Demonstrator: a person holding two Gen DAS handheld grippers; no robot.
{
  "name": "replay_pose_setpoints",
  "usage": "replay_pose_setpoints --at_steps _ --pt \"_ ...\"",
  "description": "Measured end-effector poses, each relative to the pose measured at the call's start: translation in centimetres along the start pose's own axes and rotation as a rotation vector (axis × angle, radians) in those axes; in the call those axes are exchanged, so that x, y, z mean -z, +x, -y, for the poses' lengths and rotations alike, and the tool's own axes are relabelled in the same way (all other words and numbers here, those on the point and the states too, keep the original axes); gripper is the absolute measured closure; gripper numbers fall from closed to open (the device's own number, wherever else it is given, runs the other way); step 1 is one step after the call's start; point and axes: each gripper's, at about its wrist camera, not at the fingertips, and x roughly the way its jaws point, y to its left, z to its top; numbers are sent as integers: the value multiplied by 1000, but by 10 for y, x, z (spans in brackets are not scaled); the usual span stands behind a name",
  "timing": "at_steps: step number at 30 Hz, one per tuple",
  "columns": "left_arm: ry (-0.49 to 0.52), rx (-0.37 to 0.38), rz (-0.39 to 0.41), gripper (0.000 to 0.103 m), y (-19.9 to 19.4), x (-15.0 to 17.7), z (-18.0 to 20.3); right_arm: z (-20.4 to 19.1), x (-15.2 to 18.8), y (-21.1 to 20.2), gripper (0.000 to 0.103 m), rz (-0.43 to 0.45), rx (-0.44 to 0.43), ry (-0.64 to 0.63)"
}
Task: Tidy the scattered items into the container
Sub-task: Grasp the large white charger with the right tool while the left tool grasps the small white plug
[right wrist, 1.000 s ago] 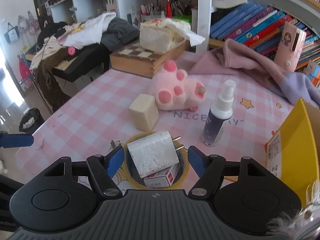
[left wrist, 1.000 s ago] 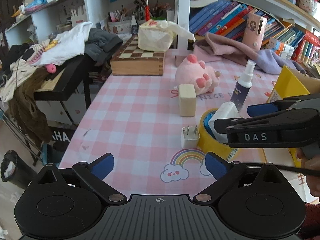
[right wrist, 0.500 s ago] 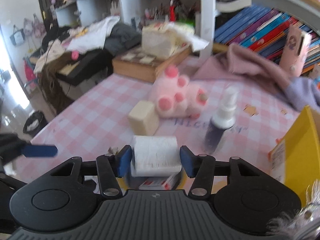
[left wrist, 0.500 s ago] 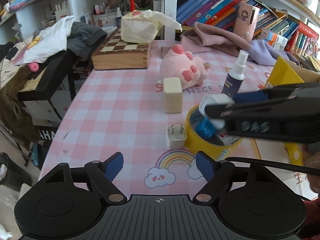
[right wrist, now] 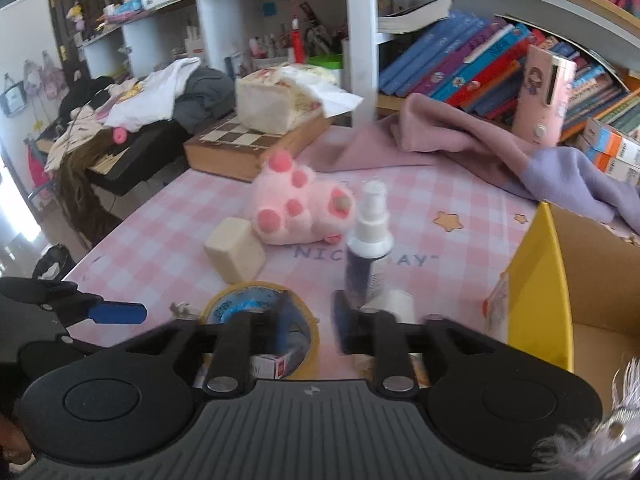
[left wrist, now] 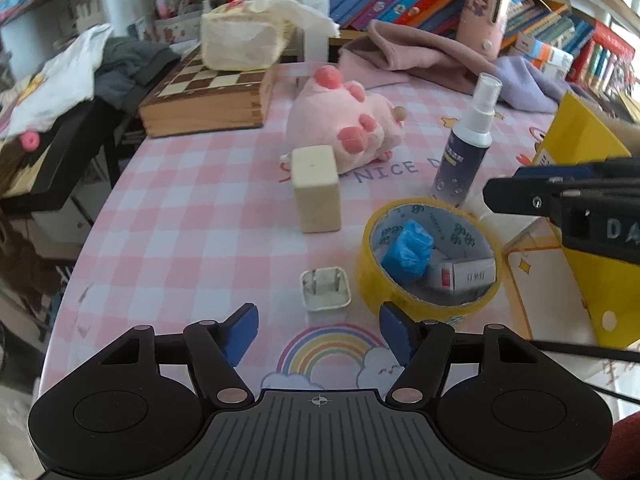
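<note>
Left gripper: wide open, holds nothing, above the bench's near edge.
Right gripper: blurry; fingers close together; I cannot tell if it holds anything.
Open room: bare pink checks on the bench toward its left edge.
White plug: just beside the tape ring, near the near edge.
Tape ring: holds a blue wad and a small box.
Yellow box: open, at the right edge.

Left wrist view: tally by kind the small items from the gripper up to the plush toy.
Plush toy: 1
Cream block: 1
Spray bottle: 1
Tape roll: 1
Charger plug: 1
Blue wad inside roll: 1
Small box inside roll: 1
Total: 7
</note>
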Motion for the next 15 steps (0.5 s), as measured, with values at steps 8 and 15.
replay_pose_setpoints --at_steps 8,15 --pt "47 -7 -8 47 14 -4 5 14 1 9 70 -33 99 56" --pt "36 16 2 74 22 -6 1 30 5 30 68 -113 239 125"
